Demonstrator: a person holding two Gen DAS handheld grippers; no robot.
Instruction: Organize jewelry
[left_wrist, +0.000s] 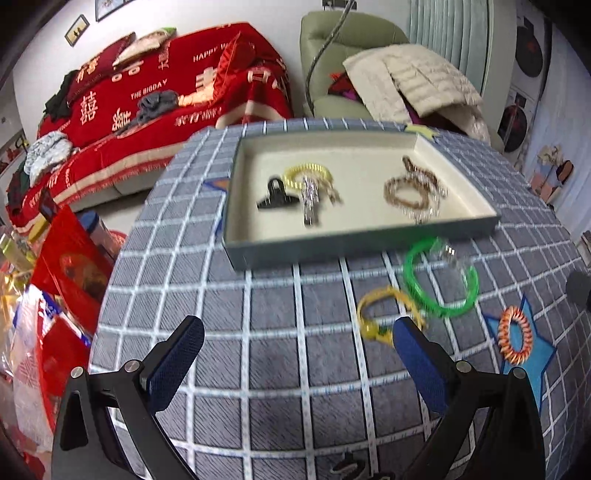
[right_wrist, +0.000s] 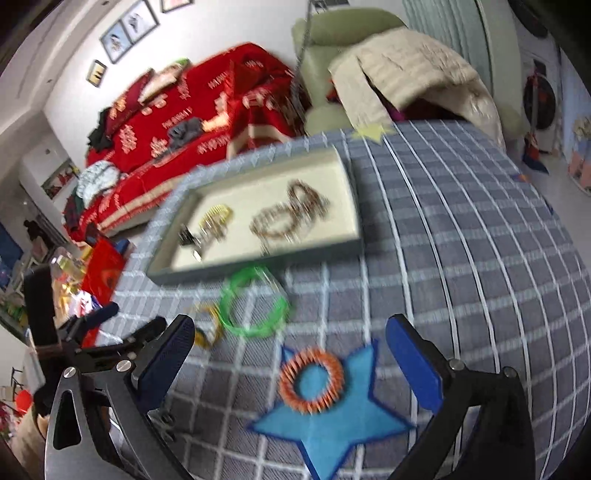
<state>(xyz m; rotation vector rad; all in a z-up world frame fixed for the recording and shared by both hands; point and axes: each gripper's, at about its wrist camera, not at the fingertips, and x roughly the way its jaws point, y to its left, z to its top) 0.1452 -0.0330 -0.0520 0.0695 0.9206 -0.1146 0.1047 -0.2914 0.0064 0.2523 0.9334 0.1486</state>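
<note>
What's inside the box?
The box holds a black clip, a yellow coil band, a sparkly clip lying across it, and brown bead bracelets. The pieces overlap, so anything under them is hidden.

Worked in a home living room: sofa (left_wrist: 147, 110) under a red throw, green armchair (left_wrist: 343, 48) with a padded jacket (left_wrist: 417, 81) dumped on it, framed pictures (right_wrist: 129, 27) on the wall, table (left_wrist: 258, 332) in a grey checked cloth.
</note>
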